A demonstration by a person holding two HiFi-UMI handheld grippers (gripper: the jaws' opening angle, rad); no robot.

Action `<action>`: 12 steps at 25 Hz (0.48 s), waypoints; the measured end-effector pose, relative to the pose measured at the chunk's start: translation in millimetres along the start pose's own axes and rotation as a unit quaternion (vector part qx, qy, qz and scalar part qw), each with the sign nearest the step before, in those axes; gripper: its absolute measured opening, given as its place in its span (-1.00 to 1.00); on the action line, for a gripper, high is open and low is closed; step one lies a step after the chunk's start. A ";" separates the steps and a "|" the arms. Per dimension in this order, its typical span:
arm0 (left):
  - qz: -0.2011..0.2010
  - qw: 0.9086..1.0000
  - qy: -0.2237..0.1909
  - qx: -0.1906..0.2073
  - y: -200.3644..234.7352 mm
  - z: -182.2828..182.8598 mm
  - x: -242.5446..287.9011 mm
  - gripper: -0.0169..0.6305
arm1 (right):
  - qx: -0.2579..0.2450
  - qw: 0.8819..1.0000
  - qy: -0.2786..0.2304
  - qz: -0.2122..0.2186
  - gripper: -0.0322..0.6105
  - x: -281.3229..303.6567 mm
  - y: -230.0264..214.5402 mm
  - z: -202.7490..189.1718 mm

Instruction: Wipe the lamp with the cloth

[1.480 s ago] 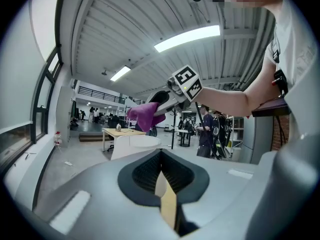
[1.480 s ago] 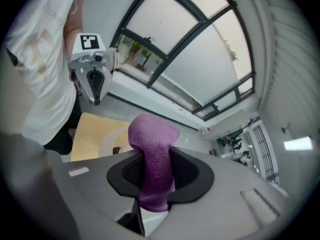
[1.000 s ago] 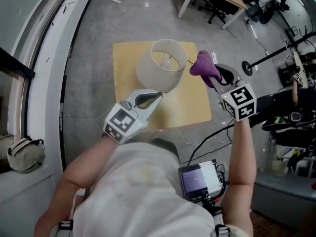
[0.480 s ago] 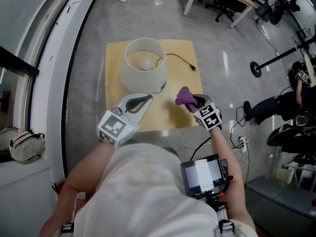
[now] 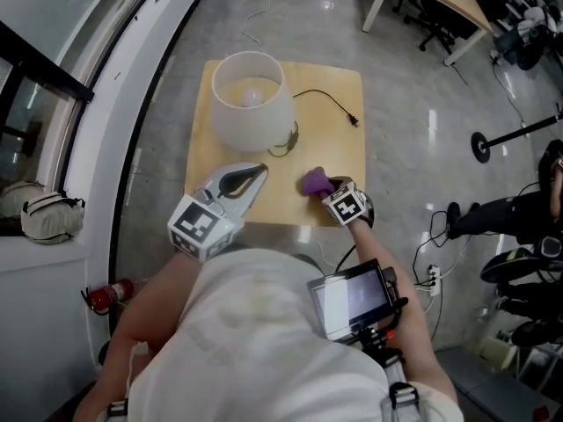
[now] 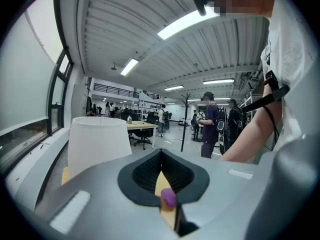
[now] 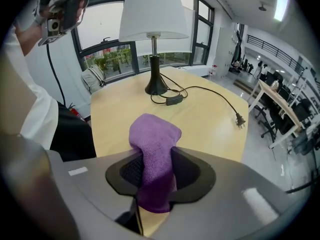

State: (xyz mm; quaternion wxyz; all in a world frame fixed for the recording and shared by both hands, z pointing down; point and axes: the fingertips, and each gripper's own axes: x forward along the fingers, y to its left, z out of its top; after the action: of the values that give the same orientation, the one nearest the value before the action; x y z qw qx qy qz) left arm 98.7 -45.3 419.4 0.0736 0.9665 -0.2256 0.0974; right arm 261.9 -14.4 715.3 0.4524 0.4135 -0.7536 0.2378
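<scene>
Head view: pinching the purple cloth in the right hand-held gripper, its jaws just now easing apart around it, low over the surface. Holding the left hand-held gripper pressed together, empty. Facing the lamp just beyond the left gripper's tips.

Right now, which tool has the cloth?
The right tool: purple cloth sits between its jaws, which have just been opening. The left tool holds nothing.
</scene>
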 end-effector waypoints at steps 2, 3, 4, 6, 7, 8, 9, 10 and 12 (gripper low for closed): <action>0.006 1.000 0.001 -0.005 -6.4 -4.3 -1.1 -0.94 | 0.000 1.000 0.001 0.008 -0.36 1.3 2.1 -3.9; 0.009 1.000 0.001 -0.008 -9.0 -6.8 -1.7 -0.94 | -0.003 1.000 0.000 0.011 -0.35 1.2 2.9 -4.5; 0.011 1.000 0.002 -0.010 -11.0 -9.2 -2.0 -0.94 | -0.006 1.000 -0.001 0.012 -0.37 0.6 3.3 -4.8; 0.014 1.000 0.004 -0.013 -14.4 -13.2 -2.0 -0.94 | -0.010 1.000 -0.007 0.012 -0.47 -1.3 2.3 -5.0; 0.014 1.000 0.004 -0.012 -16.0 -14.0 -1.5 -0.94 | -0.011 1.000 -0.013 0.012 -0.53 -2.5 1.5 -4.0; 0.013 1.000 0.003 -0.010 -17.6 -13.9 -0.9 -0.94 | -0.010 1.000 -0.023 0.010 -0.55 -4.5 0.3 -1.8; 0.013 1.000 0.002 -0.008 -19.4 -13.3 -0.2 -0.94 | -0.008 0.999 -0.035 0.007 -0.56 -8.6 -1.1 1.5; 0.013 1.000 0.001 -0.008 -20.8 -13.2 0.4 -0.94 | -0.004 0.999 -0.050 0.002 -0.57 -15.5 -2.7 5.9; 0.014 1.000 -0.001 -0.011 -21.8 -14.1 1.4 -0.94 | 0.003 0.996 -0.086 -0.006 -0.57 -36.0 -6.3 19.1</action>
State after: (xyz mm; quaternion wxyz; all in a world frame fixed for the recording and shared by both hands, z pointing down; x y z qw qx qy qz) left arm 107.6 -23.9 431.3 0.0823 0.9624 -0.2406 0.0955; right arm 266.9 -17.1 674.5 0.3859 0.4386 -0.7864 0.2008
